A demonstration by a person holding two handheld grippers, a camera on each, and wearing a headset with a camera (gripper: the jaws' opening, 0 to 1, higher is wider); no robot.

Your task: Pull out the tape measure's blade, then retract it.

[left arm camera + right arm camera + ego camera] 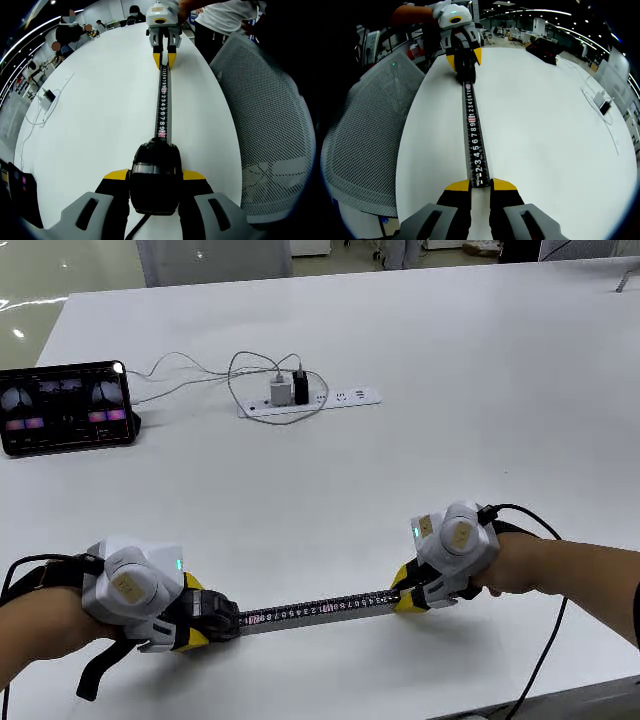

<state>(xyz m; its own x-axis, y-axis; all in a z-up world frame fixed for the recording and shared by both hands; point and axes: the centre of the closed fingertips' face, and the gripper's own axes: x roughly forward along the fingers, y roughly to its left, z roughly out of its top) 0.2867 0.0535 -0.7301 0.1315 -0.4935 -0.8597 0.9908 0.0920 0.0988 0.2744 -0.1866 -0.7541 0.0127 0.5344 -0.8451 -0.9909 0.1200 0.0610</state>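
White worktop (420, 360): the left tongs (203, 620) clamp the rigid case (156, 187), and the right tongs (480, 185) pinch the tip of the blade (315, 612). It looks thin and springy, and would likely snap back if it slips.

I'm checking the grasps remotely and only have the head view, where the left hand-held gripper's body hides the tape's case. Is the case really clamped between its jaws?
Observer: Yes. The left gripper view shows the black tape measure case squeezed between the yellow-tipped jaws of the left hand-held gripper.
Operator: And how is the far end held?
Observer: In the right gripper view, the right hand-held gripper pinches the blade at its tip; the printed numbers from 2 upward read clearly ahead of the jaws.
Operator: Anything near the bench edge?
Observer: A grey mesh chair back stands close beside the table.
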